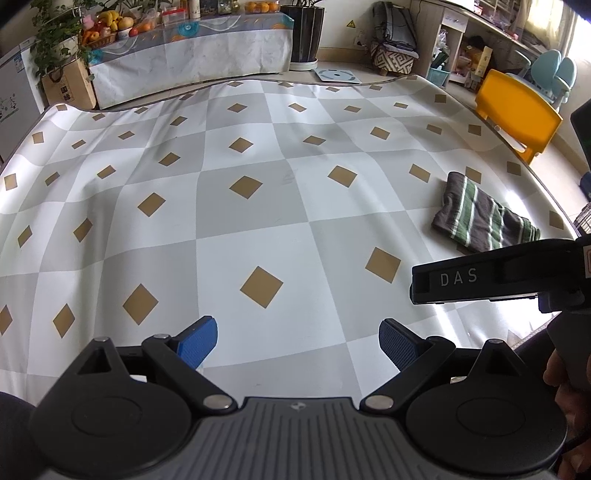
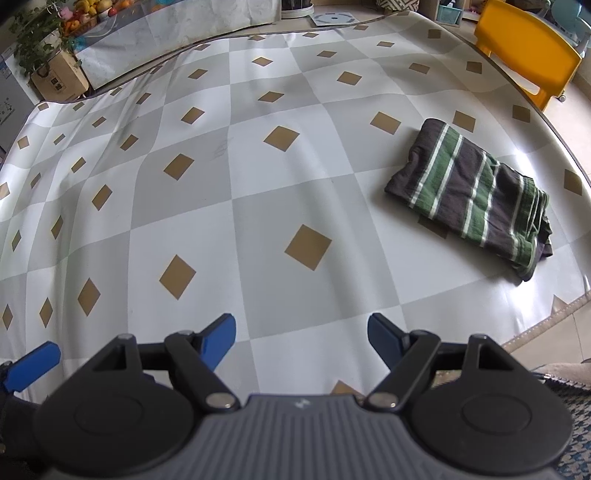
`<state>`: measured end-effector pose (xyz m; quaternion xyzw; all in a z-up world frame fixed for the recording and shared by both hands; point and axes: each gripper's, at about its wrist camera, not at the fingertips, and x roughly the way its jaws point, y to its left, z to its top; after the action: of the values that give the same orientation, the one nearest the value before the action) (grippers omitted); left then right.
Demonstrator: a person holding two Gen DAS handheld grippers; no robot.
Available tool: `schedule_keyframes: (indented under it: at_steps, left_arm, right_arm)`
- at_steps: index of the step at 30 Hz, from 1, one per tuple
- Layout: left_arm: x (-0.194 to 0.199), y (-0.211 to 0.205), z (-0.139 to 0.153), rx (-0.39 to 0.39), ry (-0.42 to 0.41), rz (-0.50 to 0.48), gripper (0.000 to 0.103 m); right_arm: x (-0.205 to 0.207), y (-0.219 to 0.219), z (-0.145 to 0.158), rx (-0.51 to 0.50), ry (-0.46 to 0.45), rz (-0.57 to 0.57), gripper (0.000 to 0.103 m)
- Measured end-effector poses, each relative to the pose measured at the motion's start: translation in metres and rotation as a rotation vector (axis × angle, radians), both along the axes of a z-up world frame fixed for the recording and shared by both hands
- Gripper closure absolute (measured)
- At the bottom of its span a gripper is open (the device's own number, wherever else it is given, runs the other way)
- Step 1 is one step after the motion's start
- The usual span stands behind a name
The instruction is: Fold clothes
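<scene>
A folded garment (image 2: 476,192) with dark brown, green and white stripes lies on the checked tablecloth (image 2: 258,206), near the right edge. The left wrist view shows the same garment (image 1: 480,218) at mid right. My right gripper (image 2: 301,338) hangs open over bare cloth, well short and left of the garment, nothing between its blue fingers (image 2: 221,338). My left gripper (image 1: 297,343) is open too, over bare cloth with nothing in it. The right gripper's black body, marked DAS, crosses the left wrist view at right. One blue left fingertip (image 2: 33,363) shows at the right view's left edge.
A yellow plastic chair (image 1: 517,114) stands past the table's far right corner. Beyond the far edge are a covered counter with fruit (image 1: 107,26), a dark plant pot (image 1: 304,33), a paper bag (image 1: 68,86) and shelving (image 1: 461,48). A person's hand (image 1: 569,402) shows at lower right.
</scene>
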<state>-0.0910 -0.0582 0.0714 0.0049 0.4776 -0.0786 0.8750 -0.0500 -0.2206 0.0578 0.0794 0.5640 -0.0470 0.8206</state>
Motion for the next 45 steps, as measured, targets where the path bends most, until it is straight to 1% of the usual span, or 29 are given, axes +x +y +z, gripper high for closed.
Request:
schedule_keyframes:
  at_steps: [7,21,34,41,45]
  left_arm:
    - [0.004,0.008,-0.003,-0.003,0.002,0.019,0.008]
    - [0.01,0.021,-0.01,-0.006,0.009,0.051,0.008]
    - [0.015,0.031,-0.018,-0.006,0.022,0.072,0.008]
    - [0.02,0.034,-0.025,0.004,0.037,0.078,0.008]
    - [0.024,0.037,-0.032,0.015,0.05,0.087,0.008]
  right_arm:
    - [0.004,0.005,-0.003,0.01,0.013,0.005,0.025]
    - [0.009,0.017,-0.008,-0.001,0.027,0.029,0.025]
    - [0.015,0.024,-0.014,0.009,0.034,0.025,0.025]
    - [0.019,0.03,-0.019,0.005,0.035,0.031,0.025]
    - [0.021,0.027,-0.021,0.027,0.037,0.019,0.025]
